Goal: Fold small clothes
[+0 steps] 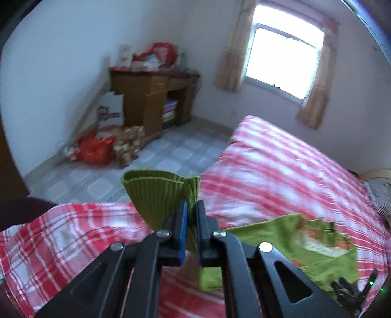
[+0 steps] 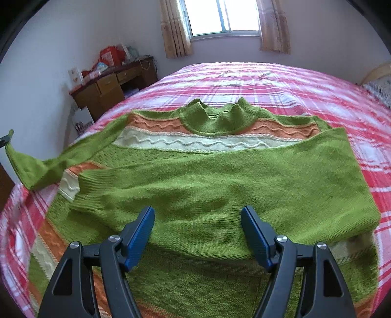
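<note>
A green knitted sweater (image 2: 220, 176) with orange and cream wavy stripes lies front up on the red plaid bed (image 2: 305, 85). One sleeve is folded across its chest. My right gripper (image 2: 198, 210) hovers open just over that folded sleeve, with nothing between its pads. The other sleeve (image 2: 39, 168) is pulled up and out to the left. Its ribbed cuff (image 1: 151, 193) is pinched between the blue pads of my left gripper (image 1: 191, 208), which is shut on it and raised above the bed's edge. The sweater body (image 1: 317, 247) shows low at the right in the left wrist view.
Left of the bed is a tiled floor (image 1: 171, 151). A wooden desk (image 1: 151, 97) piled with red bags stands against the wall, with more bags (image 1: 95, 149) on the floor beside it. A curtained window (image 2: 223, 17) is behind the bed. A pillow (image 2: 381, 90) lies far right.
</note>
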